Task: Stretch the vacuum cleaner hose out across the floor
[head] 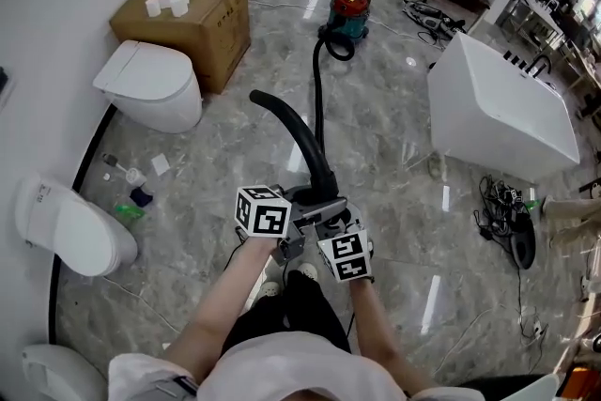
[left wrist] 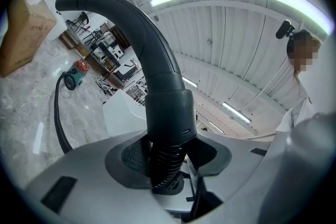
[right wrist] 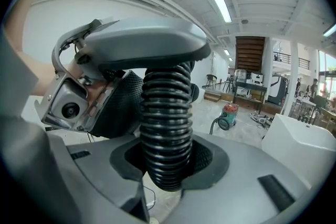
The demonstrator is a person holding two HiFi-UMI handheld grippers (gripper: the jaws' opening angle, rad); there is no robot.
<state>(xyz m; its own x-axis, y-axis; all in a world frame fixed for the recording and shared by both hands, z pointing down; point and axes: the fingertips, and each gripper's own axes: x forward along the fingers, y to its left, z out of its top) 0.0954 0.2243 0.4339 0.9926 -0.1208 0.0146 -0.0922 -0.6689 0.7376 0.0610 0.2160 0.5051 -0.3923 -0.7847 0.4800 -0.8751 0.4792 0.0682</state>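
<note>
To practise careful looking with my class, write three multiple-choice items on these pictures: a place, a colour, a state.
1. Where does the red-topped teal vacuum cleaner stand? A) on a table B) far across the glossy grey floor C) on a shelf
2. What colour is the ribbed plastic hose? A) white B) black C) yellow
3. How are the left gripper and right gripper? A) both open, empty B) only one holds the hose C) both shut on the hose
1 B: it stands small, far up the head view. 2 B: black in every view. 3 C: each gripper view shows jaws pressing the ribs.
</note>
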